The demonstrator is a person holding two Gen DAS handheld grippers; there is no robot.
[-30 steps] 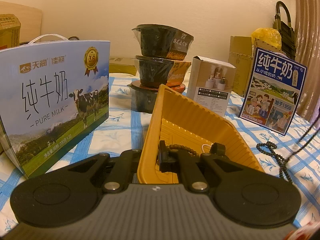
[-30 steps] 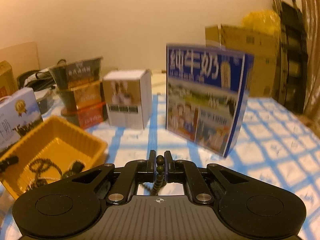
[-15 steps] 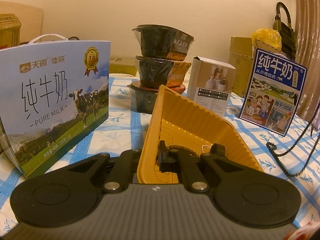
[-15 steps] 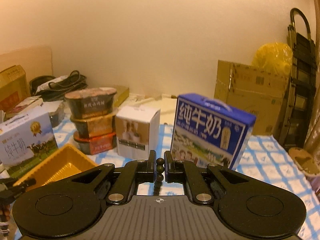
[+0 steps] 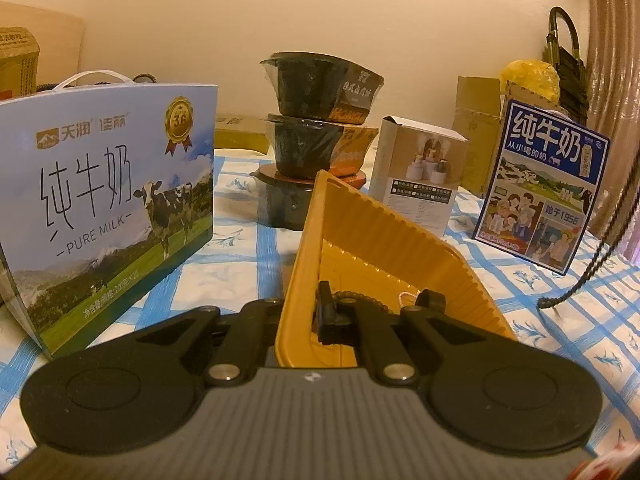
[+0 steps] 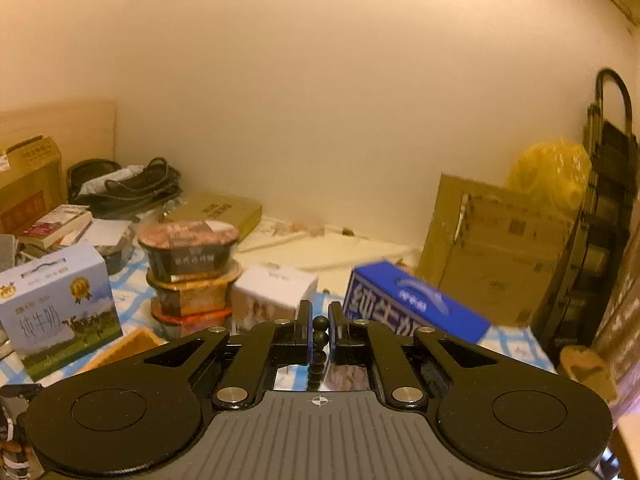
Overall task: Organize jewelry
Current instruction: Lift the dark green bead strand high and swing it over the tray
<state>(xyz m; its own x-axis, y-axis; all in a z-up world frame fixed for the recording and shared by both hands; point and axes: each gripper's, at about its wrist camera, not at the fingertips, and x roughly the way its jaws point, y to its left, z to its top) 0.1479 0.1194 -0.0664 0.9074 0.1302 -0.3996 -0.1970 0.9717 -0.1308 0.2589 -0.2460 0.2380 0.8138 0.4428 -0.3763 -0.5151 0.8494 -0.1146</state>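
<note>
My left gripper (image 5: 301, 310) is shut on the near rim of a yellow ribbed tray (image 5: 384, 240) and tilts it up on the checked tablecloth. A dark bead strand (image 5: 362, 297) lies inside the tray. My right gripper (image 6: 320, 326) is shut on a black bead necklace (image 6: 320, 338) and holds it high above the table. In the left wrist view the necklace (image 5: 592, 264) hangs down at the right edge, its loop end just above the cloth. The tray's corner (image 6: 128, 344) shows low left in the right wrist view.
A light-blue milk carton (image 5: 100, 192) stands left of the tray. Stacked black noodle bowls (image 5: 316, 128) and a small white box (image 5: 416, 184) stand behind it. A dark-blue milk box (image 5: 544, 184) stands right. Cardboard boxes (image 6: 492, 240) and a folded trolley (image 6: 600, 220) line the wall.
My right gripper has risen with the necklace. Its lower end lifted off the cloth and now dangles. The left gripper and the tray have stayed put.
</note>
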